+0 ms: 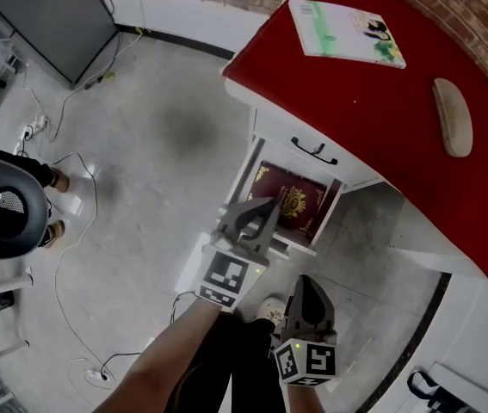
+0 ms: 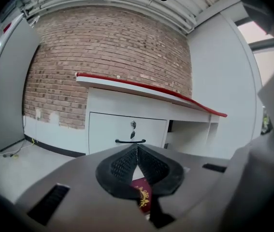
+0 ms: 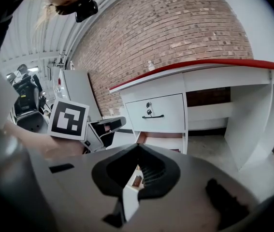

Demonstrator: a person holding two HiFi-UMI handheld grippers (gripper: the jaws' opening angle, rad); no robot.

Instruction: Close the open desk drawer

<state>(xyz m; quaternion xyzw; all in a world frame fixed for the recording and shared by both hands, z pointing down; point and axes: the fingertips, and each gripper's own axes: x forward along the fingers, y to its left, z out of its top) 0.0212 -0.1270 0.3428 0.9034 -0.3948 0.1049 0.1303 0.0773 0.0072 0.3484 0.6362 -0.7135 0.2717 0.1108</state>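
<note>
Left gripper [image 1: 255, 219] pinched shut, empty, over open lower drawer [image 1: 244, 172]; set closed tips on its front, push straight in; right gripper [image 1: 309, 296] seems shut too

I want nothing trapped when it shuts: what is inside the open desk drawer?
A dark red booklet with a gold emblem lies flat in the open drawer. The left gripper covers the booklet's near corner, and the drawer's back runs under the desk, out of sight.

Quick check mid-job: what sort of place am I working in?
Likely an office or lab workspace: a red-topped white desk against a brick wall, a bare concrete floor with loose cables, and an office chair.
</note>
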